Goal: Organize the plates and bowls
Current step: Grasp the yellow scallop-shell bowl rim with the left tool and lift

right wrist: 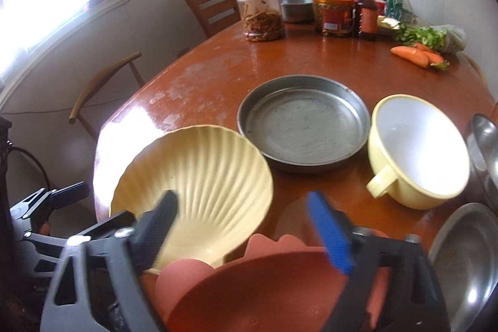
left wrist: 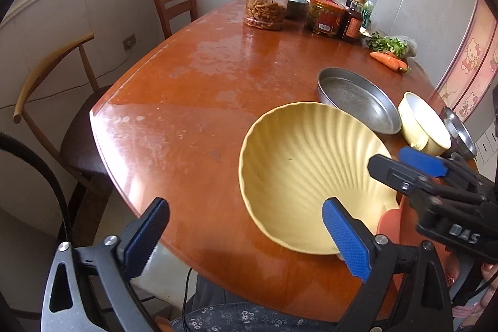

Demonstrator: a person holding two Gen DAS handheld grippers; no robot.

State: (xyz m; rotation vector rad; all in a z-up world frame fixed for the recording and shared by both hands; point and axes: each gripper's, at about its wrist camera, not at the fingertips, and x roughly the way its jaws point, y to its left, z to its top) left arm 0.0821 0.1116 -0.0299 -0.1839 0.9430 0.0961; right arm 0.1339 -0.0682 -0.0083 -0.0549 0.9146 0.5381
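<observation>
A pale yellow shell-ribbed bowl [left wrist: 305, 173] [right wrist: 199, 176] sits near the table's front edge, its near side over a pink scalloped plate [right wrist: 258, 288] [left wrist: 389, 223]. My left gripper [left wrist: 249, 238] is open; its right finger [left wrist: 345, 238] is at the bowl's near rim and its left finger hangs over the table edge. My right gripper [right wrist: 246, 232] [left wrist: 404, 164] straddles the bowl's right rim, one finger inside and one outside, with a gap to the pads. Behind stand a round metal pan [right wrist: 305, 123] [left wrist: 358, 101] and a yellow handled bowl [right wrist: 420, 151] [left wrist: 423, 126].
A steel bowl [right wrist: 485, 145] and a steel plate [right wrist: 467, 263] lie at the right edge. Jars, bottles [right wrist: 367, 14], greens and carrots [right wrist: 417, 55] crowd the far end of the wooden table [left wrist: 186, 114]. Two chairs [left wrist: 174, 2] stand on the left side.
</observation>
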